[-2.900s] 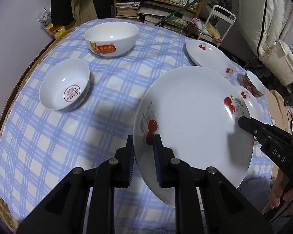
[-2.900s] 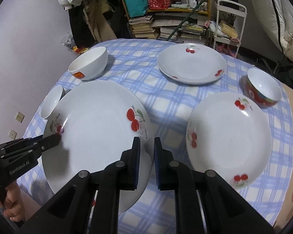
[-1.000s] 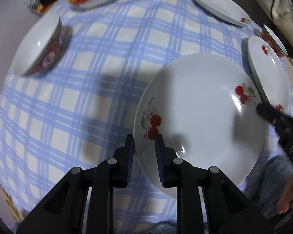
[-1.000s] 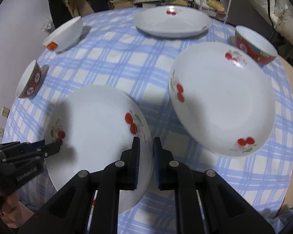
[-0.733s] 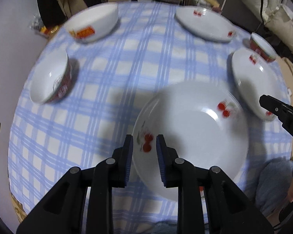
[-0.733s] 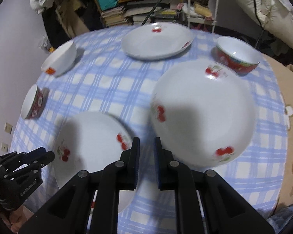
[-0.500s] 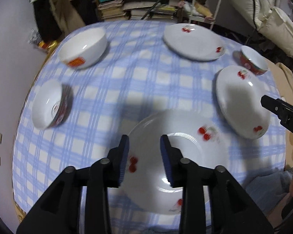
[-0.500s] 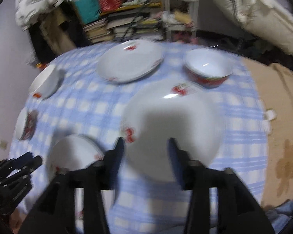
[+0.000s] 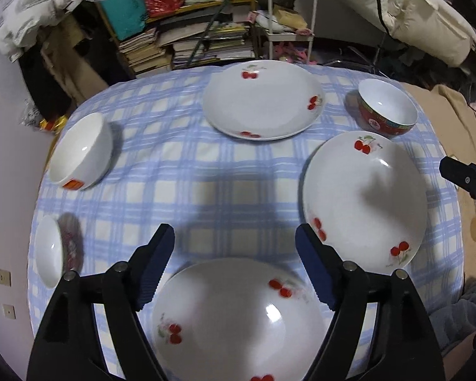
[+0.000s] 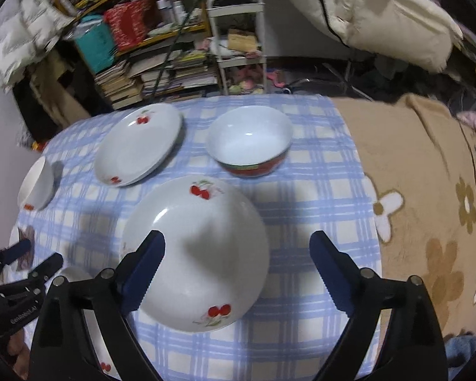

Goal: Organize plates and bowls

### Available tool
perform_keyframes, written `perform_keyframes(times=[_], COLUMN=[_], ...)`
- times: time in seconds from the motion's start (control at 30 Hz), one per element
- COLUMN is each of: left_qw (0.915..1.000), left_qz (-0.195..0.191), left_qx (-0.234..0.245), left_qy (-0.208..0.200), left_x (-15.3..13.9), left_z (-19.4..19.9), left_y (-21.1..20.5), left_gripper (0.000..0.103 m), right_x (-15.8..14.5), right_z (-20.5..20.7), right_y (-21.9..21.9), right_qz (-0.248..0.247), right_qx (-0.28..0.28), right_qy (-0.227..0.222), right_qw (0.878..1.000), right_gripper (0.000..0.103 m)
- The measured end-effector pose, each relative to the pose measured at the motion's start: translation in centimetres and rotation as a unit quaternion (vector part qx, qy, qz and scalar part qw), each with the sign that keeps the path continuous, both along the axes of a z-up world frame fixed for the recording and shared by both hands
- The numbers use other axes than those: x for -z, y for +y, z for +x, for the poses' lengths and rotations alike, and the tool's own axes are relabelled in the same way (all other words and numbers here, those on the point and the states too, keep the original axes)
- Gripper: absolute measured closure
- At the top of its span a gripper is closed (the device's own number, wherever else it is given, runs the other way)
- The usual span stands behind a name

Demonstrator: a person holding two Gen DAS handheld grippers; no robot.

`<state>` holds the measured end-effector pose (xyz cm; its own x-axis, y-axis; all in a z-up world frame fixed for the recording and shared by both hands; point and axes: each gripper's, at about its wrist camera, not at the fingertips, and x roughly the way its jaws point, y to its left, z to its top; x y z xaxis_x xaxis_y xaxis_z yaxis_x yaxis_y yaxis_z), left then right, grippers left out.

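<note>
Bare checked tablecloth [image 9: 206,171] is left open mid-table; dishes ring it: cherry plate [image 9: 263,101] at 12 o'clock, white bowl [image 9: 82,152] at 9 o'clock.

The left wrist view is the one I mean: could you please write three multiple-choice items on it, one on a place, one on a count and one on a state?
1. Where does the red bowl stand?
A. At the far right of the table, beyond the right-hand cherry plate
B. Inside the white bowl with the orange label
C. On the near cherry plate

2. How many cherry plates lie on the checked tablecloth?
A. One
B. Three
C. Five

3. How does the left claw stand?
A. Shut on a plate rim
B. Shut on a bowl
C. Open, holding nothing

Answers:
1. A, it sits apart on the cloth beyond that plate's far rim.
2. B, near, right and far plate, none stacked.
3. C, its jaws have just been opening and stand wide above the near plate.
</note>
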<state>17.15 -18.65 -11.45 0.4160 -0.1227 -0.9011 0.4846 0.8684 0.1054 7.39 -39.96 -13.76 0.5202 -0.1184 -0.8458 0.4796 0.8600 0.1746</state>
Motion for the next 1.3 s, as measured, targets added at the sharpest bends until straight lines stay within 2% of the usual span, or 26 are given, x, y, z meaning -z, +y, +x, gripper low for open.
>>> perform_keyframes(times=[0.33,0.57,0.7,0.8,0.87,0.97,1.0,1.1,1.13,1.2,1.3], left_qw=[0.9991,0.9973,0.9965,0.9959,0.9953,0.9947,0.9940,0.9922,0.9920,0.9912,0.9915], left_qz=[0.016,0.016,0.022,0.025,0.028,0.023,0.020,0.016,0.015,0.008,0.013], left_qx=[0.016,0.022,0.023,0.021,0.022,0.019,0.021,0.032,0.040,0.049,0.051], left_qy=[0.036,0.068,0.078,0.084,0.090,0.098,0.106,0.119,0.118,0.123,0.119], left_x=[3.4,5.6,6.6,7.2,7.6,8.0,8.2,8.4,8.3,8.1,7.9], left_z=[1.3,1.7,1.9,2.0,2.0,2.1,2.2,2.0,1.9,1.6,1.3], left_y=[-3.5,-5.3,-6.0,-6.2,-6.4,-6.6,-6.7,-7.0,-7.2,-7.8,-8.2], left_gripper=[0.025,0.026,0.026,0.026,0.027,0.043,0.053,0.064,0.075,0.086,0.088], right_x=[2.6,4.8,5.9,6.7,7.1,7.7,7.9,8.1,8.2,8.3,8.5], right_z=[0.0,1.1,1.8,2.3,2.6,2.9,2.9,3.1,3.1,3.1,3.2], right_y=[-2.4,-2.8,-2.7,-2.3,-2.0,-1.9,-1.9,-1.9,-1.9,-1.9,-1.9], right_qz=[0.016,0.035,0.056,0.051,0.054,0.074,0.079,0.083,0.086,0.091,0.086], right_qx=[0.015,0.002,-0.010,-0.019,-0.026,-0.030,-0.031,-0.034,-0.035,-0.028,-0.027], right_qy=[0.023,0.047,0.058,0.076,0.083,0.086,0.085,0.087,0.087,0.090,0.091], right_qw=[1.000,0.998,0.997,0.996,0.995,0.993,0.993,0.992,0.992,0.991,0.992], right_gripper=[0.007,0.021,0.021,0.021,0.027,0.041,0.044,0.062,0.070,0.072,0.074])
